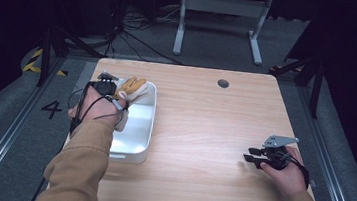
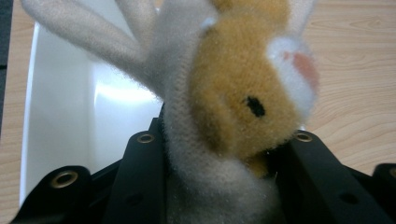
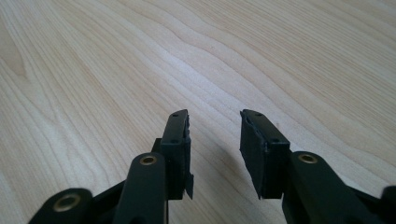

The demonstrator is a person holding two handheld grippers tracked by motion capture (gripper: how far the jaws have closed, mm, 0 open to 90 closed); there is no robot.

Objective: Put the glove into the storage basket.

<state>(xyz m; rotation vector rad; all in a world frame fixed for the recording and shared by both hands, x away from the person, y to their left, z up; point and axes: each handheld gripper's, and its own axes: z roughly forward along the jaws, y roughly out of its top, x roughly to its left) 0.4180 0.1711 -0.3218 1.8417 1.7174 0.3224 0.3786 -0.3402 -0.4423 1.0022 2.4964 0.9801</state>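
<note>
Jaws of left gripper tight on plush rabbit, right gripper apart

Plush rabbit: fuzzy cloth, matt. Tray: glossy smooth white plastic. Tabletop: pale wood grain, smooth. Right hand-held gripper: matt black plastic.

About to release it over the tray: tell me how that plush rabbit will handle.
The plush rabbit looks soft: the left claw squeezes its fuzzy body. Its ears splay loosely, so probably floppy. Likely light, and unlikely to roll in the white tray.
</note>
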